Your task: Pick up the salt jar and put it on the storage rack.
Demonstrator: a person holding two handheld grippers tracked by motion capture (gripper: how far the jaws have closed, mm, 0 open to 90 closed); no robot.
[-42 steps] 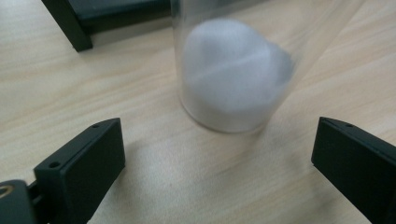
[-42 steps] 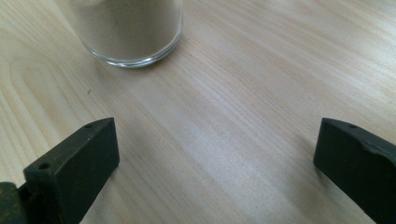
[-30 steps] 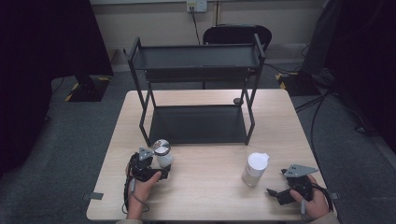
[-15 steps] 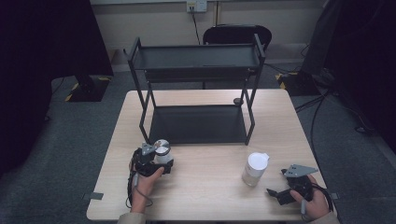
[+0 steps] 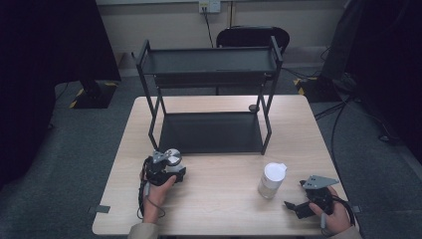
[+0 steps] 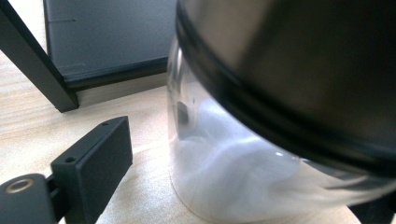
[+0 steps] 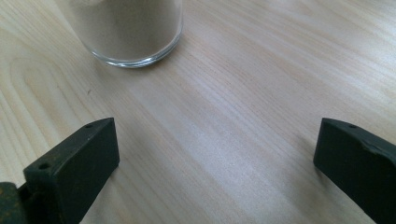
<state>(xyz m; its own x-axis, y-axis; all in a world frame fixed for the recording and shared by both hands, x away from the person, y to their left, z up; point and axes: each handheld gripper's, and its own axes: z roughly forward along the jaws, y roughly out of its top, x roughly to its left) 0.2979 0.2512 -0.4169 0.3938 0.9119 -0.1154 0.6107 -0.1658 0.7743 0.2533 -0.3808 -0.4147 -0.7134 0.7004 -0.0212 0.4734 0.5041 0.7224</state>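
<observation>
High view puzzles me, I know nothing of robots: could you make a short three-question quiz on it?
1. True or false: the right gripper holds the white-lidded jar.
2. Which stands between the left gripper's jaws? A silver-lidded jar; B white-lidded jar.
3. How many shelves has the black rack?
Key: 1 false, it is open and apart. 2 A; those jaws have just been closing, jar between them. 3 two.

Bare tabletop [image 5: 219, 189] between both jars, black two-tier rack [image 5: 209, 99] blocking the table's far half
</observation>
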